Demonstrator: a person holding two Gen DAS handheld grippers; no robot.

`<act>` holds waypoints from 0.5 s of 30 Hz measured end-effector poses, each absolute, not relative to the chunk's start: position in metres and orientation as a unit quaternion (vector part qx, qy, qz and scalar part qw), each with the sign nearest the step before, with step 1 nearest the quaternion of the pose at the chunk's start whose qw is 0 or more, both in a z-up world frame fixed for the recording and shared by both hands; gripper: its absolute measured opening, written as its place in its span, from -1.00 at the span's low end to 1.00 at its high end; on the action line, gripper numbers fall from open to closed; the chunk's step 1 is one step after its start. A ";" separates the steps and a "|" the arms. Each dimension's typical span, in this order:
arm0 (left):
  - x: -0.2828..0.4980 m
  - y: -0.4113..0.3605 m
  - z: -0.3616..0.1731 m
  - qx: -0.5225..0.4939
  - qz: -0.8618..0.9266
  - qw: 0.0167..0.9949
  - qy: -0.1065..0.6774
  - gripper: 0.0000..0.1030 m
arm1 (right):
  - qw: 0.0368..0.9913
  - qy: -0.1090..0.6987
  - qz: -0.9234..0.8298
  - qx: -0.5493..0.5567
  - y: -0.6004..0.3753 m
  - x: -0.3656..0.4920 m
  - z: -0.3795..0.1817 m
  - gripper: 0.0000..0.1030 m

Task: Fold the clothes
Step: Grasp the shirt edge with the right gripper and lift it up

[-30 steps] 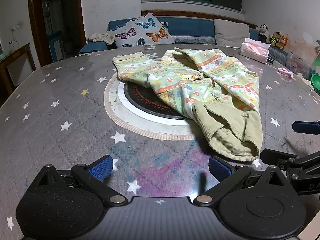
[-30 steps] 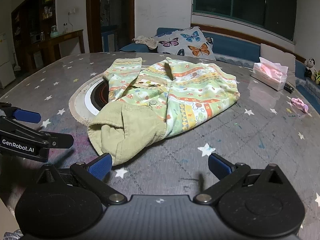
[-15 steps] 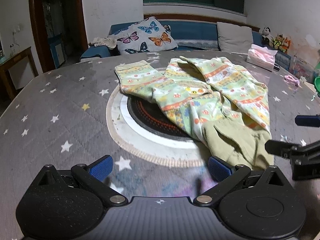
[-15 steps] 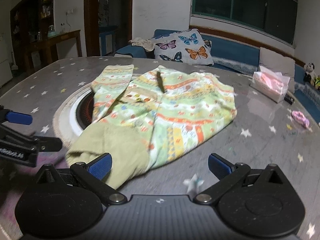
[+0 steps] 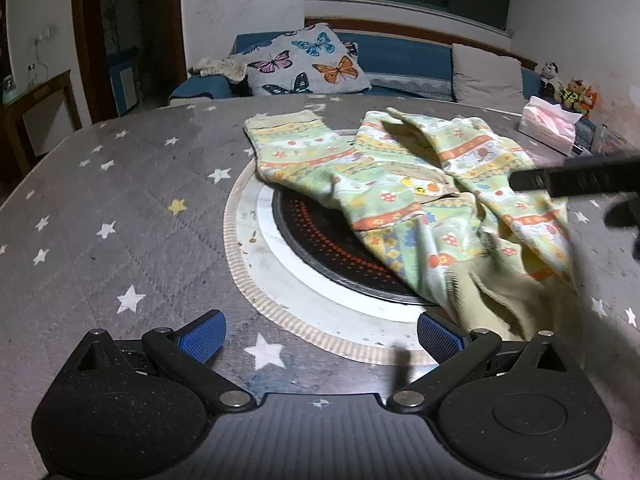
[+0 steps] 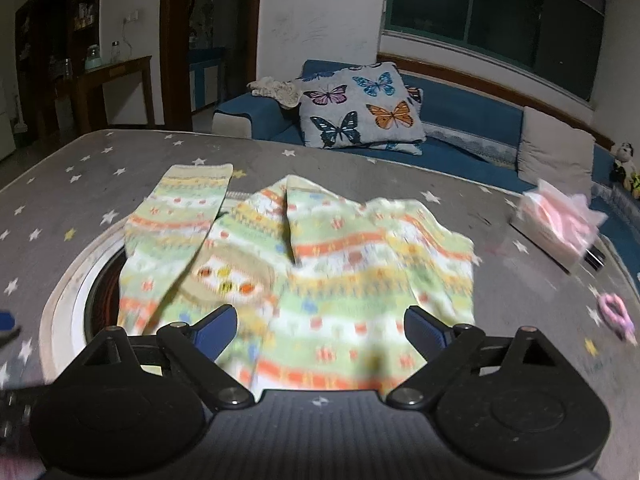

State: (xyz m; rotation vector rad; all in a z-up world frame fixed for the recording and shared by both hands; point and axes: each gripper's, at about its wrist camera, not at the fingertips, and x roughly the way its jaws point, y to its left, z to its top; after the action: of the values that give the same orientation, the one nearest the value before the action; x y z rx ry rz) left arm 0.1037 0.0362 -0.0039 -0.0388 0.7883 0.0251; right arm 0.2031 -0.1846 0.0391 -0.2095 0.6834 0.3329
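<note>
Butterfly pillow (image 6: 360,110), tissue box (image 5: 550,130), star-patterned tablecloth (image 5: 120,220).

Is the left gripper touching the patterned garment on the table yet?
Cannot tell. In the left wrist view the left gripper is open over bare table, but its right finger sits right against the garment's olive edge, with no plain gap.

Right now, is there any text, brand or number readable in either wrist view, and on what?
None can be read.
Right gripper, crossing the left wrist view: blurred by motion, no lettering legible.
Tissue box: no print readable.
Garment: patterned bands and small pictures only, no words.
Left gripper: a small crosshair mark, no text.
</note>
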 end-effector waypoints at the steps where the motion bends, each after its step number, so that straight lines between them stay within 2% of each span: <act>1: 0.105 0.038 -0.004 -0.021 0.013 0.923 0.385 1.00 | 0.923 0.332 0.162 -0.109 -0.180 0.211 0.039 0.79; 10: 0.122 0.056 -0.007 -0.035 0.024 0.920 0.391 1.00 | 0.917 0.320 0.156 -0.179 -0.132 0.289 0.030 0.68; 13: 0.132 0.061 -0.004 -0.043 0.024 0.920 0.389 1.00 | 0.912 0.316 0.148 -0.214 -0.117 0.309 0.017 0.61; 15: 0.139 0.062 -0.002 -0.045 0.025 0.921 0.386 1.00 | 0.909 0.314 0.137 -0.237 -0.110 0.320 0.008 0.50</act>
State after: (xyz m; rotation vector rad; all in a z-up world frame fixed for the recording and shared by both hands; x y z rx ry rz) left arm 0.1385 0.0624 -0.0018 -0.0915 0.7939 0.0509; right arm 0.3198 -0.1103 0.0077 -0.4887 0.6475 0.2832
